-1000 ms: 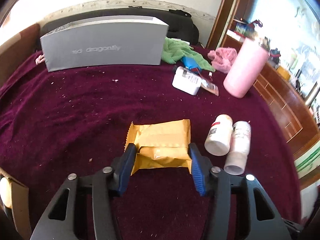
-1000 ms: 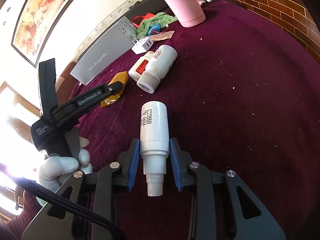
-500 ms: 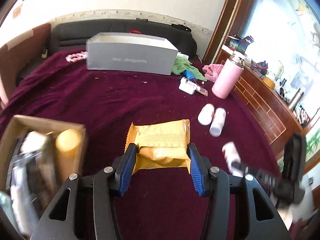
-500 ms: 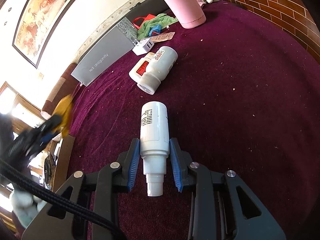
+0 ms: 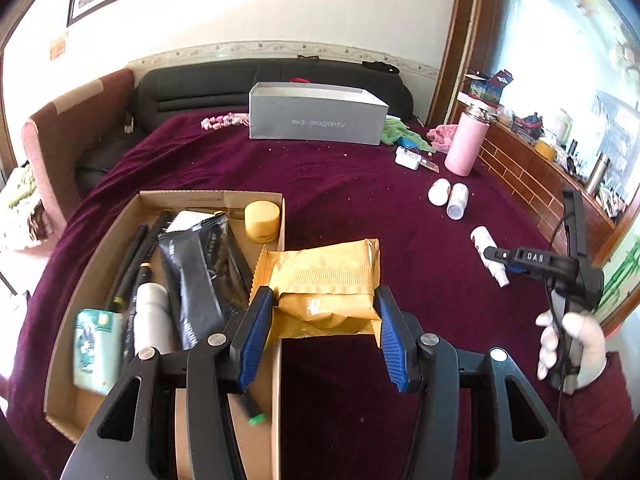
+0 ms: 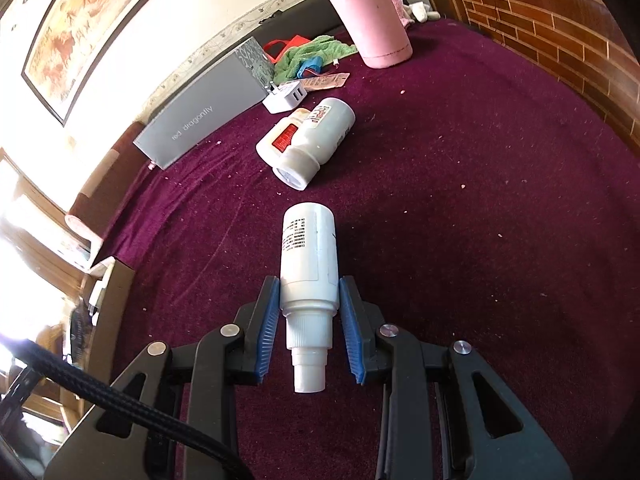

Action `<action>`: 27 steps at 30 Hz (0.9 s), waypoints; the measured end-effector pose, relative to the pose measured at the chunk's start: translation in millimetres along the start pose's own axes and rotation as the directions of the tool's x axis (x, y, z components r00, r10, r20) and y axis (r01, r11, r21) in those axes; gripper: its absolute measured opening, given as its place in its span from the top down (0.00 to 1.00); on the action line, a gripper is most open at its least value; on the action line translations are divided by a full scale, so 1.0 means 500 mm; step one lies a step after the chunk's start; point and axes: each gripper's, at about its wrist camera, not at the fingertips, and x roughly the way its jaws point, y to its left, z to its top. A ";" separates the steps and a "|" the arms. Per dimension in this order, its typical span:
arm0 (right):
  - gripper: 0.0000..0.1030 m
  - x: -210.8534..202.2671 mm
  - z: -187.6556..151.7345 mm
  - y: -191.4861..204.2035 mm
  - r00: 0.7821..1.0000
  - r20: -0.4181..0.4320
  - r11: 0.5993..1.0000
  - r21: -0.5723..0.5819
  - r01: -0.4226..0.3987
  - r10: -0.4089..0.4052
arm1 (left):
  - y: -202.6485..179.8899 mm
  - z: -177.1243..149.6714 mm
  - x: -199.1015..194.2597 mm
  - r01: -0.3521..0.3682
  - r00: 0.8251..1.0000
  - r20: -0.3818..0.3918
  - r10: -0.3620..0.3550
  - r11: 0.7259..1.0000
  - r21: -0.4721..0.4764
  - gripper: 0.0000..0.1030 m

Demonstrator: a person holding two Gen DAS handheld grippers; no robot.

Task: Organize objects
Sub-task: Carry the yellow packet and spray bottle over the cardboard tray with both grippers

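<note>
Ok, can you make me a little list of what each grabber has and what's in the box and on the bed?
left gripper: shut on the yellow packet, held above the right edge of the cardboard box
right gripper: its fingers either side of the white spray bottle; a small gap shows each side
in the box: black pouch, yellow jar, silver bottle, pens
on the purple blanket: two white bottles lying side by side, white charger, pink flask, grey box, green cloth
</note>
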 end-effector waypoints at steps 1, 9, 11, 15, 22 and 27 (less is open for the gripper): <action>0.74 -0.004 -0.004 -0.002 1.000 -0.005 1.000 0.013 0.000 0.000 | -0.008 -0.003 -0.007 -0.006 1.000 0.007 0.005 1.000 0.020 0.56; 0.73 -0.040 -0.048 -0.010 0.999 -0.037 0.998 0.059 -0.037 0.039 | -0.064 -0.015 -0.043 0.008 0.999 0.044 -0.014 0.993 0.118 0.56; 0.73 -0.051 -0.058 -0.012 0.998 -0.041 0.996 0.072 -0.050 0.053 | -0.075 -0.016 -0.050 0.011 0.999 0.049 -0.018 0.991 0.135 0.56; 0.73 -0.072 -0.075 -0.012 0.996 -0.044 0.994 0.082 -0.075 0.079 | -0.088 -0.021 -0.057 0.017 0.999 0.049 -0.024 0.989 0.150 0.56; 0.73 -0.104 -0.085 0.017 0.990 -0.034 0.988 0.078 -0.134 0.137 | -0.072 -0.027 -0.061 0.012 0.999 0.048 -0.018 0.990 0.138 0.56; 0.73 -0.106 -0.087 0.071 0.983 -0.050 0.984 0.044 -0.175 0.177 | -0.031 -0.036 -0.067 -0.004 0.999 0.052 -0.001 0.995 0.101 0.56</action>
